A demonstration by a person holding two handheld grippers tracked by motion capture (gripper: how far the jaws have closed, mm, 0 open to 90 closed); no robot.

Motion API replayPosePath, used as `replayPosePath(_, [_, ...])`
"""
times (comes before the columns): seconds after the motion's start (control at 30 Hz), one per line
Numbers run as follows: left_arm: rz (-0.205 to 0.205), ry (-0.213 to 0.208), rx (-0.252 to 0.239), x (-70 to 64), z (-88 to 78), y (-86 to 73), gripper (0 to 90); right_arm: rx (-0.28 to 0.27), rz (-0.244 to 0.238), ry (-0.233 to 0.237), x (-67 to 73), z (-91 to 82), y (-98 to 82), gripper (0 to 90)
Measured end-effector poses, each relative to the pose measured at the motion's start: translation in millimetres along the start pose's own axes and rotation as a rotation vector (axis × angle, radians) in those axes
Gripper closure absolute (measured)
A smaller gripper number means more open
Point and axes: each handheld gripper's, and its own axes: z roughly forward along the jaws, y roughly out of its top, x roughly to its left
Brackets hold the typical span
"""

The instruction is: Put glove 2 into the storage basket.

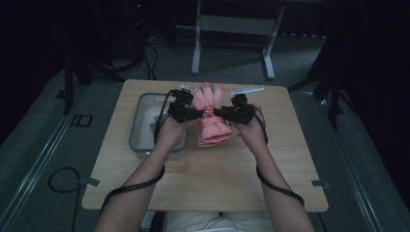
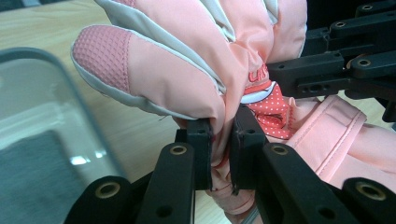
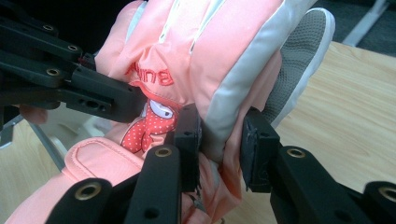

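Note:
A pink padded glove (image 1: 211,126) with white trim and a red dotted patch hangs above the wooden table (image 1: 203,179), fingers pointing away from me. My left gripper (image 1: 196,113) pinches its left side and my right gripper (image 1: 220,112) its right side. In the left gripper view the left gripper (image 2: 222,154) is shut on a fold of the glove (image 2: 187,60) below the thumb. In the right gripper view the right gripper (image 3: 222,149) clamps the white-trimmed edge of the glove (image 3: 210,46). Each view also shows the other gripper farther off, gripping the glove.
A clear plastic bin (image 1: 133,130) stands on the table's left half, just under my left hand, with something grey lying in it (image 2: 32,177). Small light strips (image 1: 246,90) lie at the table's far edge. A white stand (image 1: 232,29) is on the floor beyond.

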Motion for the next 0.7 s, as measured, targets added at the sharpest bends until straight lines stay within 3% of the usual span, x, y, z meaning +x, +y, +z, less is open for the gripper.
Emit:
replayPosePath(0.53, [-0.066, 0.086, -0.032, 42.3, -43.7, -17.7, 80.4, 0.032, -0.082, 0.07, 43.4, 43.3, 37.8, 71.0])
replayPosePath(0.63, [-0.073, 0.093, -0.035, 44.5, -45.7, -19.3, 80.4, 0.036, -0.086, 0.074, 45.4, 45.5, 39.0, 71.0])
replayPosePath(0.7, [-0.086, 0.112, -0.038, 52.2, -52.2, -24.2, 80.4, 0.052, -0.104, 0.09, 55.8, 58.2, 45.7, 71.0])
